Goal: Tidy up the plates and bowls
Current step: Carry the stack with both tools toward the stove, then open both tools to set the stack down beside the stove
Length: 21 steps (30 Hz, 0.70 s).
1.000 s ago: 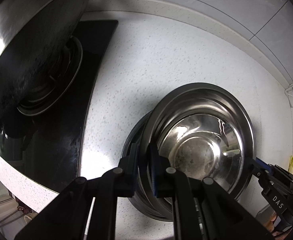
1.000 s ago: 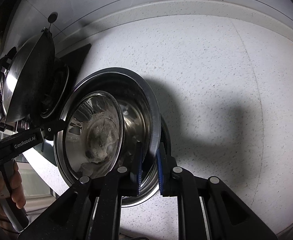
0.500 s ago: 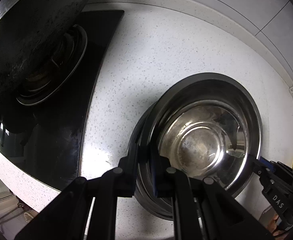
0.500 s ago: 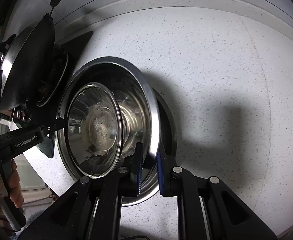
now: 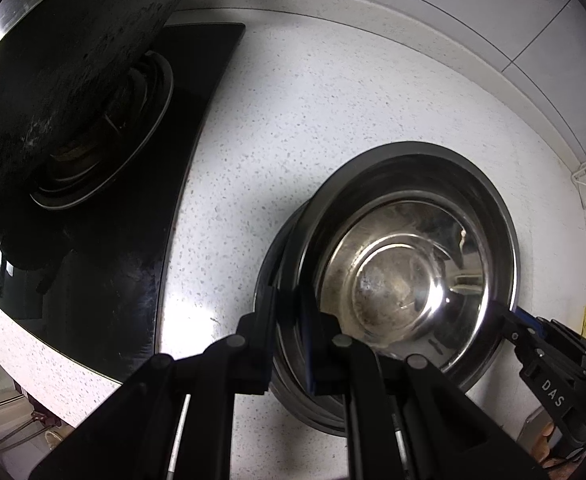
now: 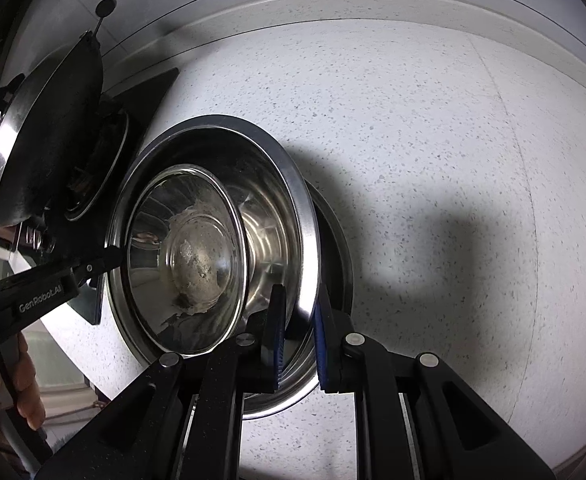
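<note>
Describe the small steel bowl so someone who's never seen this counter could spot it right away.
Start at the black stovetop on the white speckled counter; just beside it is a stack of steel basins gripped from both sides. The small steel bowl nests inside the top basin, the only piece with dried residue on its bottom.

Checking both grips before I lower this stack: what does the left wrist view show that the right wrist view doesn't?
Left wrist only: the left gripper clamped on the large steel bowl's rim, a white cable at the wall. Right wrist only: the right gripper pinching the opposite rim, a hand on the other gripper's handle. Both: the smaller bowl nested inside, the wok on the stove, the speckled counter.
</note>
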Available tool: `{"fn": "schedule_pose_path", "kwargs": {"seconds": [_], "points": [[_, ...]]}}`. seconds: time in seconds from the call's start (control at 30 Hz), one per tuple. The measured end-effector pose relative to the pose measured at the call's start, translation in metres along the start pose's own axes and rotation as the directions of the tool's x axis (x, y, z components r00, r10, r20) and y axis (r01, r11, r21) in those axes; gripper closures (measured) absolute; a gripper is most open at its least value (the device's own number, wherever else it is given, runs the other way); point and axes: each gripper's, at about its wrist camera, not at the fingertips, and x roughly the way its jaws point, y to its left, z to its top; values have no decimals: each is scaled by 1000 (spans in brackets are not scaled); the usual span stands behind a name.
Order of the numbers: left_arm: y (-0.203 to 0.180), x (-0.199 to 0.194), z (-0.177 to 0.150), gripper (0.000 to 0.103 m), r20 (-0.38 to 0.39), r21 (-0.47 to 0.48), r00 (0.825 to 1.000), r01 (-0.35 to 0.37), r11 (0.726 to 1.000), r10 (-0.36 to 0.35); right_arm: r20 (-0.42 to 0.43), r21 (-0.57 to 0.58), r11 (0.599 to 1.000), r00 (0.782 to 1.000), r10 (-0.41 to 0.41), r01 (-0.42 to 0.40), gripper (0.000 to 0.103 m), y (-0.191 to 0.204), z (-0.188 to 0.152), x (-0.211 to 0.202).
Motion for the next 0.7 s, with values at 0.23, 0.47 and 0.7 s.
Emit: {"fn": "schedule_pose_path", "kwargs": {"seconds": [0.23,0.47,0.7], "points": [[6,-6,-7,92,-4,30,1000,17,999,-17,-2,65,998,1000,3,-3,91,0,-11,-1],[9,-9,-10,92,-2,60,999,37,997,-37,-19,90,995,999,-28,30,88,3,-19,12],[15,-11,-10,91,4,69,997,74,995,-75,1,116,991,997,-72,71,53,1,-24,14]]}}
